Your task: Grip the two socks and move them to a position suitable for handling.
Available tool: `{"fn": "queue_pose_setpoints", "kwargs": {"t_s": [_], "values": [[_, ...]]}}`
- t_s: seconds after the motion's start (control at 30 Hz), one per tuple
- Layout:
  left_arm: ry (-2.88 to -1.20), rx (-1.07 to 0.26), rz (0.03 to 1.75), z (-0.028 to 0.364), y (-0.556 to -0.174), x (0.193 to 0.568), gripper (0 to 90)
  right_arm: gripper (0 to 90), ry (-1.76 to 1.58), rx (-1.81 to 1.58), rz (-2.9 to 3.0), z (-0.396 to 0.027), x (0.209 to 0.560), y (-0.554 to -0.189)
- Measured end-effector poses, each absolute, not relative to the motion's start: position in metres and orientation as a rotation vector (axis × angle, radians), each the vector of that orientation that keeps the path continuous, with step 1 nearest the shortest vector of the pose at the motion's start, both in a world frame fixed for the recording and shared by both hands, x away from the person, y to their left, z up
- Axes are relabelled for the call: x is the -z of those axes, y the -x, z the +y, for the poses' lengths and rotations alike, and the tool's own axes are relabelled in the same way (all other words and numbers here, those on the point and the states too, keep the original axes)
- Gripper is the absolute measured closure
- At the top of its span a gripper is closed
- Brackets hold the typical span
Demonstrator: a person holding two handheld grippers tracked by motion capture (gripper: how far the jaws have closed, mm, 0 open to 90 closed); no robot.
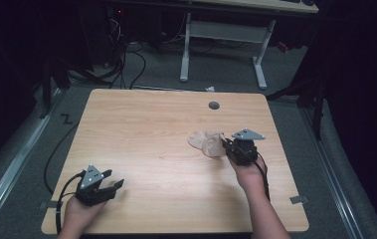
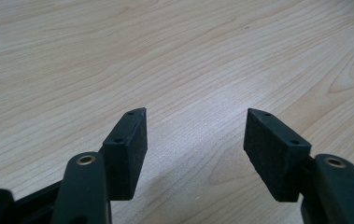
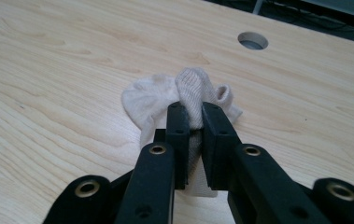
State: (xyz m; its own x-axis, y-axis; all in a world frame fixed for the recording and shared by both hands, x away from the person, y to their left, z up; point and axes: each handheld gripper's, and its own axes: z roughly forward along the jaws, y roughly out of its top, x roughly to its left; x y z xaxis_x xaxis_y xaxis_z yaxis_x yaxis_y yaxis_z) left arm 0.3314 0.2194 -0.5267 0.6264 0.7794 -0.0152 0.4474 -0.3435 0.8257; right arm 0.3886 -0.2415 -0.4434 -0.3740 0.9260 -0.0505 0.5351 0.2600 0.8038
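A pale beige sock [image 3: 165,95] is pinched by the right gripper [image 3: 196,116], whose two black jaws are closed on a bunched fold of the knit fabric, the fold standing up between the pads [image 3: 216,126] while the rest of the sock is spread in a crumpled heap on the worktop [image 3: 62,84] just beyond them. In the high view the sock [image 1: 204,141] is seen toward the right edge of the worktop [image 1: 146,129], roughly midway between its far and near edges and nearer than the round cable hole [image 1: 214,105] that is set close to the far edge; part of the cloth seems to be raised off the wood, though how much of it is clear of the surface cannot be told from this height. The right gripper [image 1: 228,146] is held just beside the sock on its right, with a grey three-cornered plate on top and the hand [image 1: 249,174] behind it. The left gripper [image 1: 114,185] is kept well apart from the sock, near the near left corner of the worktop, held by the left hand [image 1: 79,211]. In the left gripper view its jaws are spread wide over bare wood [image 2: 174,56], with nothing between the pads [image 2: 132,149] and nothing touched
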Motion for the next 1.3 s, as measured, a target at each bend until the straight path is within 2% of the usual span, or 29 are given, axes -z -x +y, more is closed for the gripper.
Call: {"fn": "queue_pose_setpoints", "kwargs": {"t_s": [0.7,1.3], "values": [[-1.994,-0.487,0.956,0.217,-0.330,0.527,40.1,82.9,-1.222,-1.079,1.968,-0.242,0.402,-0.357],[-1.988,-0.495,0.957,0.218,-0.328,0.526,40.0,82.8,-1.117,-1.090,2.040,-0.214,0.398,-0.349]]}}
